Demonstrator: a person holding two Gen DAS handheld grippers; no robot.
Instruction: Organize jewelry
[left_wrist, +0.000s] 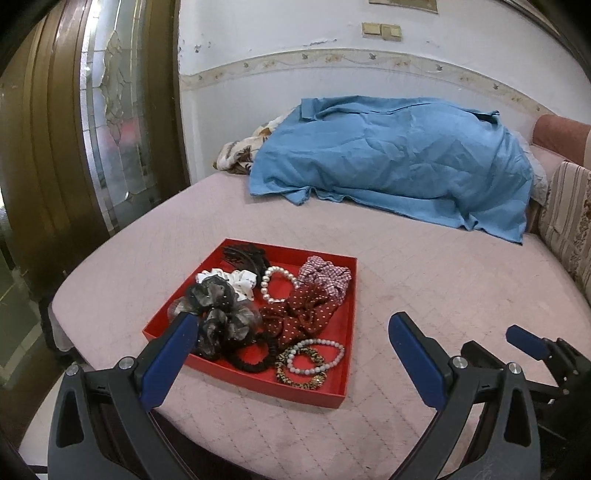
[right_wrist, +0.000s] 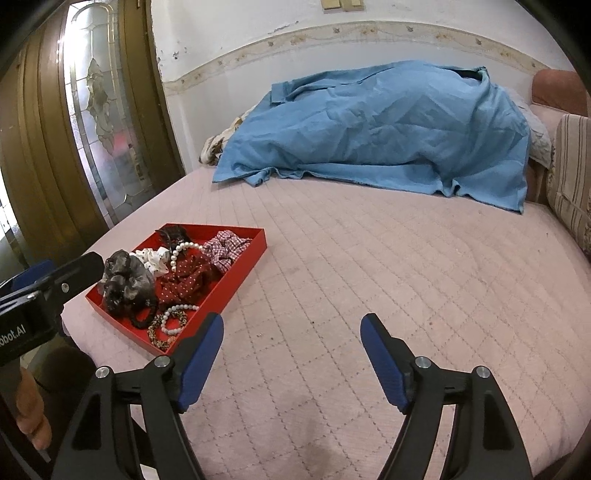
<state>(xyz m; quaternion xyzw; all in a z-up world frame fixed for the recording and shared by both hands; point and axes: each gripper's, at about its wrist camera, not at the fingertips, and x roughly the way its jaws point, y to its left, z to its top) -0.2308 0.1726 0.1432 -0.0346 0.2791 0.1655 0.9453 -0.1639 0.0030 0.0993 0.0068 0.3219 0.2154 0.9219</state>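
A shallow red tray (left_wrist: 258, 384) lies on the pink quilted bed. In it are a grey-black sheer scrunchie (left_wrist: 218, 314), a white scrunchie (left_wrist: 242, 280), a pearl bracelet (left_wrist: 277, 286), a red dotted scrunchie (left_wrist: 299, 314), a pink checked scrunchie (left_wrist: 327, 277), a black hair tie (left_wrist: 255, 358) and a pale bead bracelet (left_wrist: 314, 356). My left gripper (left_wrist: 291, 325) hangs open over the tray's near half, holding nothing. In the right wrist view the tray (right_wrist: 240, 269) sits left of my right gripper (right_wrist: 292, 321), which stands open over bare mattress.
A blue sheet (left_wrist: 388, 155) covers a heap at the back of the bed. A wooden door with patterned glass (left_wrist: 110, 129) stands at the left and a striped cushion (left_wrist: 569, 221) at the right. A hand (right_wrist: 31, 417) shows at the lower left.
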